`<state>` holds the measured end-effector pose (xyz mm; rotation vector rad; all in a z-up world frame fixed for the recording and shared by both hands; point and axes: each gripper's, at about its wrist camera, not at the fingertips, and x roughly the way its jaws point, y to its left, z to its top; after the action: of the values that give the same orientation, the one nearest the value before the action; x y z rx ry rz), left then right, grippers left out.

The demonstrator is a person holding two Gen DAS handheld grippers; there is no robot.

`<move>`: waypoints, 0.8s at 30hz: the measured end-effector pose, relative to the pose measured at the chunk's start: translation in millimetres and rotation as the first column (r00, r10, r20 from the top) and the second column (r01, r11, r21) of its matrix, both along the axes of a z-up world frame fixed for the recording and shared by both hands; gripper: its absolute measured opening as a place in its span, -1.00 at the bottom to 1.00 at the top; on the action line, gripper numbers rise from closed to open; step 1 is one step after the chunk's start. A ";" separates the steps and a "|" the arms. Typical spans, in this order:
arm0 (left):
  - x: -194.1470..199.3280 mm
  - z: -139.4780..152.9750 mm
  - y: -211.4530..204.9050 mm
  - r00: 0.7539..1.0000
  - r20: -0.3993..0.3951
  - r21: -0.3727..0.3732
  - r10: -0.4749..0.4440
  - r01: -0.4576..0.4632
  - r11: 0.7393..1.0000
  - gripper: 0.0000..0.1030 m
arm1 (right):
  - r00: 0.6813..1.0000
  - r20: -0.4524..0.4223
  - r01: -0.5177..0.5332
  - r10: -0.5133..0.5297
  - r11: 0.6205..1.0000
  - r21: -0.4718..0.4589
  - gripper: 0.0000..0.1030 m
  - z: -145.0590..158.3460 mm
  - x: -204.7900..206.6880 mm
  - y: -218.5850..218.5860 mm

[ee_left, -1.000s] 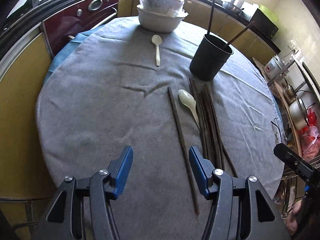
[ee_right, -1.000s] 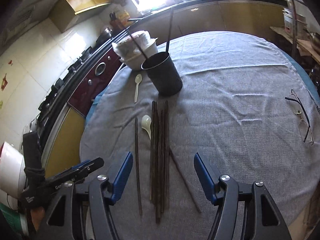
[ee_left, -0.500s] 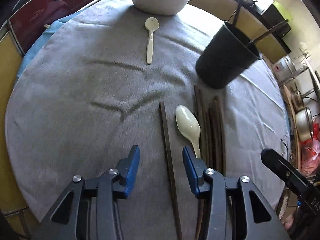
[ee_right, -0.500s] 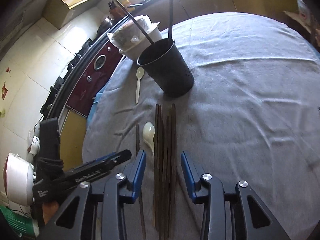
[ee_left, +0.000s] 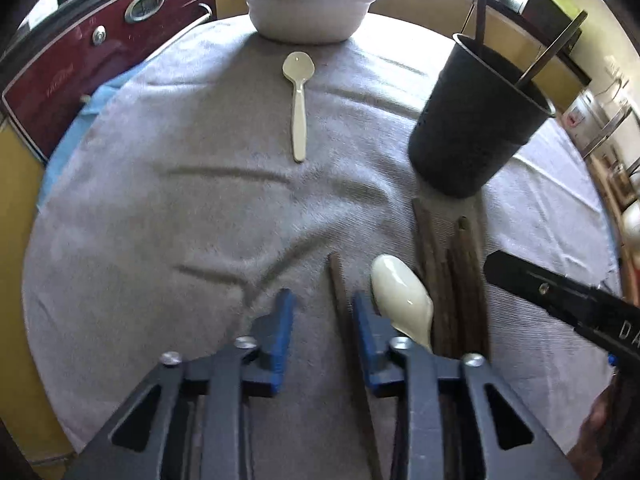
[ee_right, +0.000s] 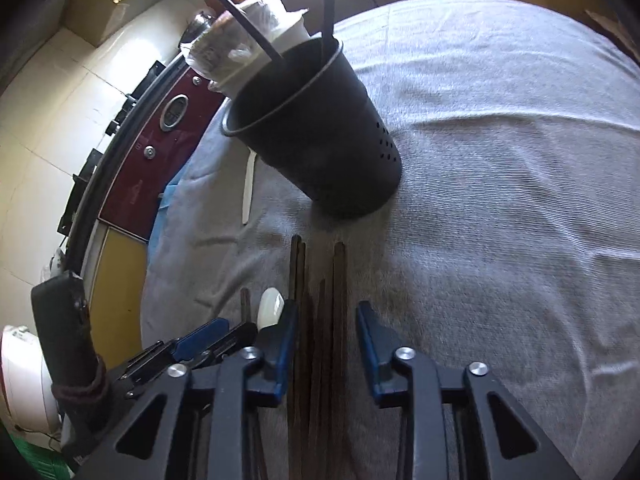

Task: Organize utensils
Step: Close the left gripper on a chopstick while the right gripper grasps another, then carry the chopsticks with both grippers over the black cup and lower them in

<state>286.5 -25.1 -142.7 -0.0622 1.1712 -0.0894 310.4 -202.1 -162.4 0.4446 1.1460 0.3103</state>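
A black utensil cup [ee_left: 476,120] with two chopsticks in it stands on the grey cloth; it also shows in the right wrist view [ee_right: 316,136]. My left gripper [ee_left: 322,306] is open and low over the cloth, with a single dark chopstick [ee_left: 340,300] between its jaws. A cream spoon [ee_left: 404,300] lies just right of its right finger. A bundle of dark chopsticks [ee_left: 452,276] lies right of the spoon. My right gripper [ee_right: 326,314] is open, its jaws on either side of that bundle [ee_right: 324,320]. A second cream spoon [ee_left: 298,100] lies farther back.
A white bowl [ee_left: 308,12] with wrapped contents stands at the table's far edge. A red oven front [ee_left: 100,56] is beyond the table at the left. The grey cloth [ee_left: 160,208] has shallow wrinkles. The other gripper's body [ee_left: 560,300] shows at the right.
Both grippers have moved forward and down toward the table. Their jaws have narrowed from wide open around the single chopstick and the bundle. Nothing is taken hold of.
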 end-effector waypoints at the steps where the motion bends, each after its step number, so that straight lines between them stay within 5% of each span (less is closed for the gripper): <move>1: 2.7 -0.2 1.8 1.000 -0.001 0.012 0.002 -0.002 1.000 -0.79 | 1.000 -0.009 -0.001 0.001 1.000 0.000 -0.47 -1.7 4.9 1.2; 5: 12.5 -1.1 17.8 1.000 -0.024 -0.033 -0.009 0.008 0.999 -0.89 | 0.999 -0.046 0.011 -0.010 1.000 0.010 -0.57 -8.0 19.6 1.2; 19: 3.0 -1.8 18.9 1.000 -0.022 0.031 -0.019 0.019 0.999 -0.89 | 0.994 -0.108 0.023 -0.028 0.998 -0.051 -0.66 -15.8 51.3 13.9; 21: 3.9 -2.2 18.5 1.000 -0.016 0.035 -0.020 0.021 0.999 -0.89 | 0.993 -0.109 0.034 -0.044 0.995 -0.092 -0.88 -16.3 50.8 16.6; 24: 9.5 -4.0 16.7 1.000 -0.014 0.028 -0.027 0.028 0.999 -0.89 | 0.993 -0.108 0.046 -0.055 0.995 -0.086 -0.88 -15.5 43.8 12.6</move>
<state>296.0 -8.3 -146.7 -0.0222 1.1869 -0.0969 354.2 -189.5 -177.9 0.4203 1.2489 0.1949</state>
